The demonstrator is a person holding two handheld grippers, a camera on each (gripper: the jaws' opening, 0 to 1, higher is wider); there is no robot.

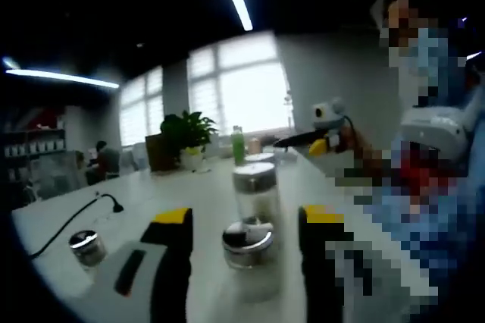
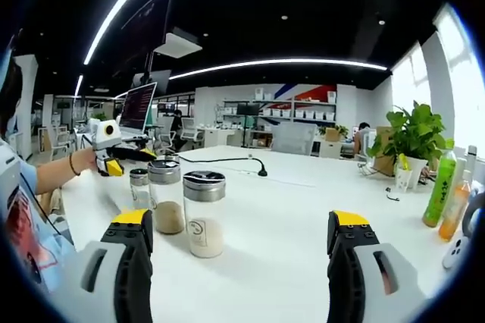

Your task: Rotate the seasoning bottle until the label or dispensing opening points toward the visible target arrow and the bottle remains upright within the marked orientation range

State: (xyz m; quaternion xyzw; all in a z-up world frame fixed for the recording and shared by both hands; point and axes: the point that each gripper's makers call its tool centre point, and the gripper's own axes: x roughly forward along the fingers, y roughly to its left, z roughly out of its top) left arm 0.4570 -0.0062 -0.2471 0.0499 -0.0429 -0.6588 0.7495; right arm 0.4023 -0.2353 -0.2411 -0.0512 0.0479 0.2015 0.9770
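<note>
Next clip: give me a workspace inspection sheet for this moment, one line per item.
Surface: white table, long.
Job's things: glass shakers with metal lids; nearest shaker upright, a second shaker beside it, a third behind. No arrow seen.
Clutter: green bottle, orange bottle, potted plant.
Grippers: left gripper open, straddling a shaker without touching; right gripper open, empty.
Cables: black cable across the table.
Surroundings: office with shelves, monitor, windows; people seated far off.
</note>
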